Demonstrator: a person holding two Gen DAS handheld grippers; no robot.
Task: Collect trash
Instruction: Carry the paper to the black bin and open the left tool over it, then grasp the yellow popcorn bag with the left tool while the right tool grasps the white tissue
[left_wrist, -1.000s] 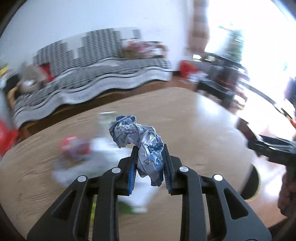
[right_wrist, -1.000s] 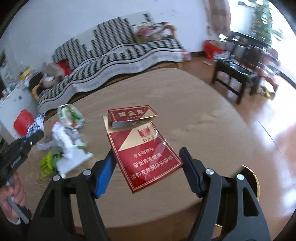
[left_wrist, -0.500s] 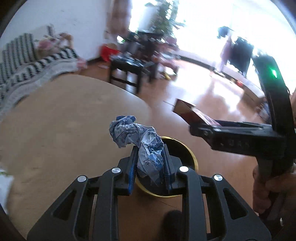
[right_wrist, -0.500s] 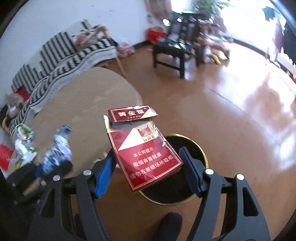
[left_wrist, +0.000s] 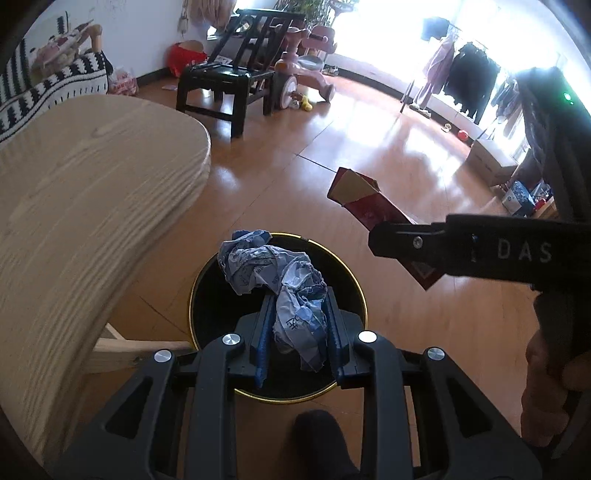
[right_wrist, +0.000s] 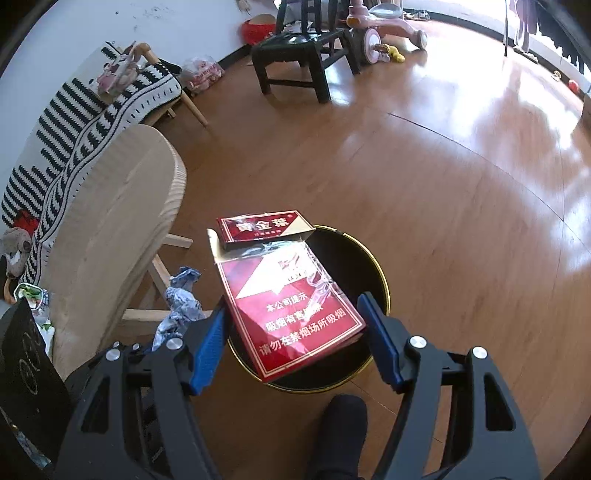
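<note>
My left gripper is shut on a crumpled blue-and-white wrapper and holds it right above the black bin with a gold rim on the floor. My right gripper is shut on a red cigarette carton with its flap open, held over the same bin. In the left wrist view the carton and right gripper show to the right. In the right wrist view the wrapper shows to the left.
The light wooden table stands left of the bin, with leftover trash at its far end. A black chair, a pink ride-on toy, a striped sofa and bare wooden floor lie beyond. A dark foot is near the bin.
Both grippers have swung from over the table to above the bin, still holding the wrapper and the carton. The bin now sits directly beneath them.
</note>
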